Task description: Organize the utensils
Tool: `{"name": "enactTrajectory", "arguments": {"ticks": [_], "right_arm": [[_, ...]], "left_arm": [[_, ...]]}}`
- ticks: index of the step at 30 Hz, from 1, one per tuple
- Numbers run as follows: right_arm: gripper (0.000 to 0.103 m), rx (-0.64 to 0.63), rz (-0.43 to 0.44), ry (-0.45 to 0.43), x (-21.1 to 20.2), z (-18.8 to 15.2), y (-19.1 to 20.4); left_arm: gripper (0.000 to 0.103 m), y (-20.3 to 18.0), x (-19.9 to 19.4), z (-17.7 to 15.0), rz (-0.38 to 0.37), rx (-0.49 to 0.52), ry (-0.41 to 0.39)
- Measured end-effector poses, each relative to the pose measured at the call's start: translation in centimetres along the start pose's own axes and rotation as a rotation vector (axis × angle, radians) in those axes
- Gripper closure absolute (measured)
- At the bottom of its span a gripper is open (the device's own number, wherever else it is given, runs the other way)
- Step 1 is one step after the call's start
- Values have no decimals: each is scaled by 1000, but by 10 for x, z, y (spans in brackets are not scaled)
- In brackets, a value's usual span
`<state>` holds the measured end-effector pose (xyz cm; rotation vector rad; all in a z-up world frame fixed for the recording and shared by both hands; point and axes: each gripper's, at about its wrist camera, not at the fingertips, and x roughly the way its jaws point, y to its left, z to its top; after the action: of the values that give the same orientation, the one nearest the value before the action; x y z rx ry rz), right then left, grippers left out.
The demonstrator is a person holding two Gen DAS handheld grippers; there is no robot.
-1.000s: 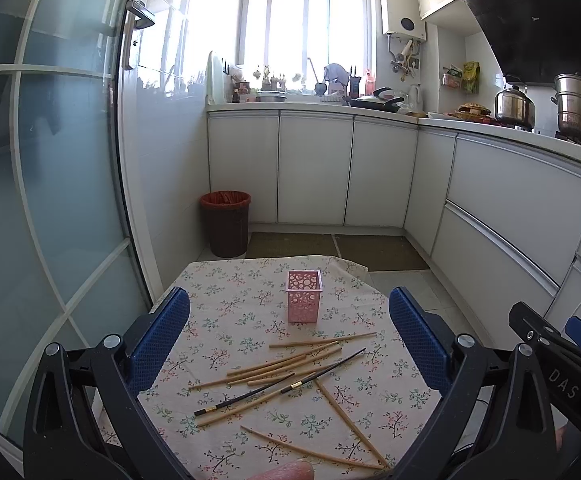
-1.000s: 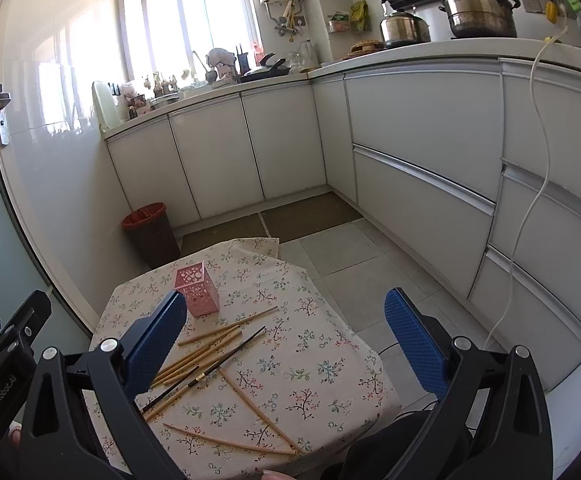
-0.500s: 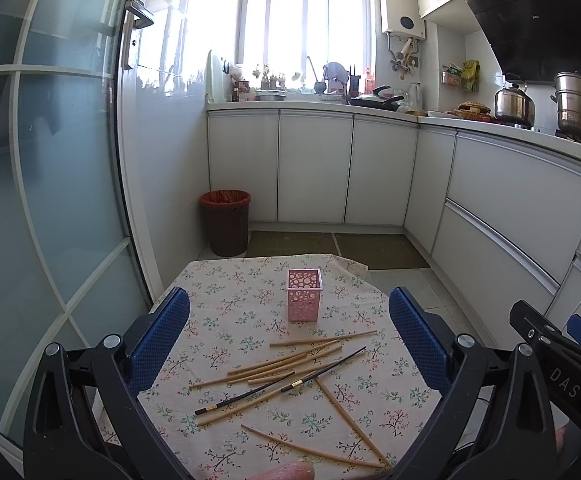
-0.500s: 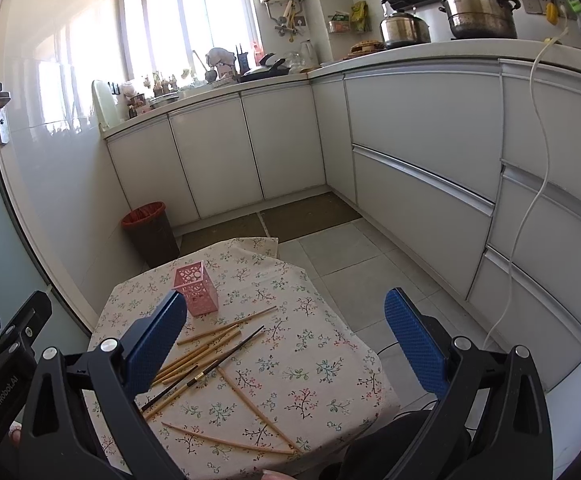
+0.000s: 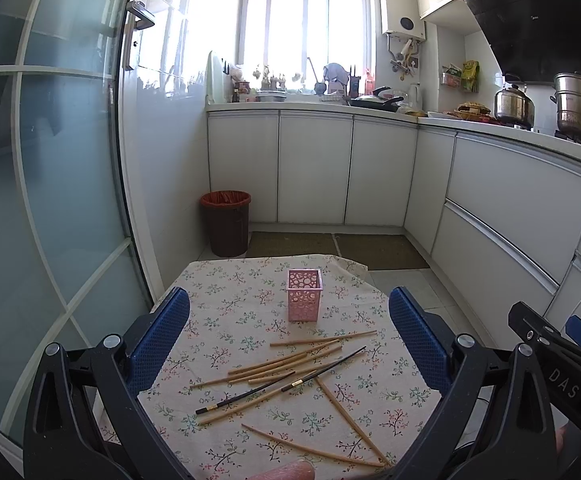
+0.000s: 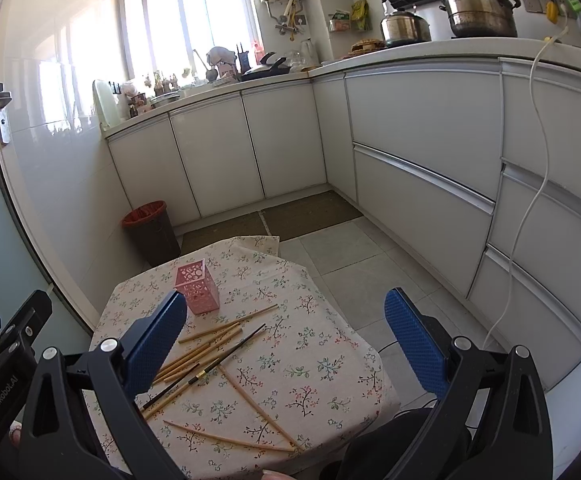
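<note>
Nothing on the table has shifted over the last second, and both grippers hang where they were above its near edge.

Farthest left, a frosted glass sliding door runs along the room, and a dark red waste bin stands on the floor past the table's far left corner. The left gripper is held wide open with nothing between its blue pads; through the gap shows the floral tablecloth. A pink perforated holder stands upright on the far half of the cloth, apart from the scattered sticks. Nearer lies a loose fan of wooden chopsticks, several touching or overlapping, with one black chopstick and a second black chopstick lying roughly end to end across them. Two more wooden chopsticks lie nearer the front edge, their ends converging at the right.

The right gripper is likewise spread wide and grips nothing; its left pad overlaps the pink holder's near corner in that view, though whether they touch cannot be told. To the right, white cabinets line the wall, a white cable trails down their fronts, and a steel steamer pot sits on the counter beside a kettle.
</note>
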<state>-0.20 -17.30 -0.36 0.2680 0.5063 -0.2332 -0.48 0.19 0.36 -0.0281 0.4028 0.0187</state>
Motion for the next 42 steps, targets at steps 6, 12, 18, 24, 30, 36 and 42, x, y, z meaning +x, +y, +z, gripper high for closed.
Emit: {"name": "enactTrajectory", "arguments": {"ticks": [6, 12, 18, 24, 30, 36, 42], "right_arm": [[7, -3, 2, 1, 0, -1, 1], [7, -1, 2, 6, -1, -3, 0], [7, -1, 3, 10, -1, -2, -1], [7, 1, 5, 19, 1, -2, -1], [7, 0, 5, 22, 1, -2, -1], [7, -3, 4, 26, 2, -2, -2], [7, 3, -9, 68, 14, -5, -3]], "left_arm": [[7, 0, 0, 0, -1, 1, 0], [7, 1, -1, -1, 0, 3, 3], [7, 1, -1, -1, 1, 4, 3], [7, 2, -1, -3, 1, 4, 8], [7, 2, 0, -5, 3, 8, 14], [7, 1, 1, -5, 4, 9, 16], [7, 3, 12, -7, -6, 10, 60]]}}
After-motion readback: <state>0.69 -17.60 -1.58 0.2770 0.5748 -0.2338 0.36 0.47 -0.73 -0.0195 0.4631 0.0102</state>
